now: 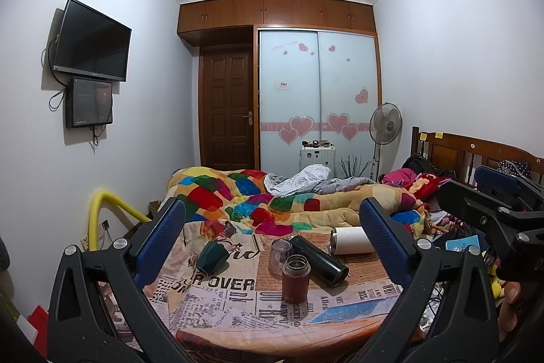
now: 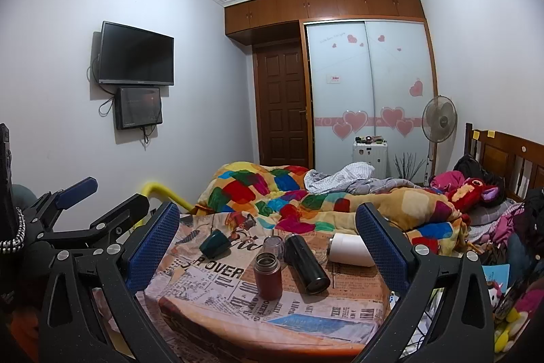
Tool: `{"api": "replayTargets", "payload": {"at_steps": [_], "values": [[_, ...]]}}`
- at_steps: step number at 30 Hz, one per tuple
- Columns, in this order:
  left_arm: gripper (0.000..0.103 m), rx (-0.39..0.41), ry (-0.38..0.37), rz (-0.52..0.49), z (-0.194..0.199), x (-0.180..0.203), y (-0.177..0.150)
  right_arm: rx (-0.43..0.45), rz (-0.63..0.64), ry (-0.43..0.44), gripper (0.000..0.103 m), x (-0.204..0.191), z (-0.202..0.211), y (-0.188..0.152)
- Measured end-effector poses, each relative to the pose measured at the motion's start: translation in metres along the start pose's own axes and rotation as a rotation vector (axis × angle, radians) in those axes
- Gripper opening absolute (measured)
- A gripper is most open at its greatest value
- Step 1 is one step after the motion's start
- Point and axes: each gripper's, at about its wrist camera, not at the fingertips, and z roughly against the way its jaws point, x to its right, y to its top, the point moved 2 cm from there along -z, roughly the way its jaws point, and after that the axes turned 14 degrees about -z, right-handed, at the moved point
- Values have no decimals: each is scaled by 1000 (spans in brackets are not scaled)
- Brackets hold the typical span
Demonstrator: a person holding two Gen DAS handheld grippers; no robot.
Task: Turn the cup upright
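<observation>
On a newspaper-print table (image 1: 217,295) (image 2: 217,291) lie several cups. A dark green cup (image 1: 212,256) (image 2: 215,242) lies on its side at the left. A black flask (image 1: 319,259) (image 2: 307,264) and a white tumbler (image 1: 350,240) (image 2: 350,249) also lie on their sides. A brown-red flask (image 1: 295,278) (image 2: 268,276) stands upright in front. A clear purple cup (image 1: 281,256) (image 2: 273,245) stands behind it. My left gripper (image 1: 272,233) and right gripper (image 2: 268,233) are both open and empty, held back from the table.
A bed with a colourful blanket (image 1: 272,199) lies behind the table. A yellow pipe (image 1: 102,210) rises at the left. Toys and clutter (image 2: 510,295) crowd the right side. The right gripper's body (image 1: 493,213) shows in the left wrist view.
</observation>
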Motion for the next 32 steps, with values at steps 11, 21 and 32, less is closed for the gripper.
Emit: {"api": "replayTargets", "payload": {"at_steps": [11,21,32], "values": [[103,-2,-4,3,-1,1,-1,-1,2,-7,103,0,-2,3],[103,-13,-16,5,-5,4,-3,-4,-4,-19,103,5,-6,4],[103,-44,-29,45,-18,-7,-11,-27,-3,-34,103,4,-17,1]]}}
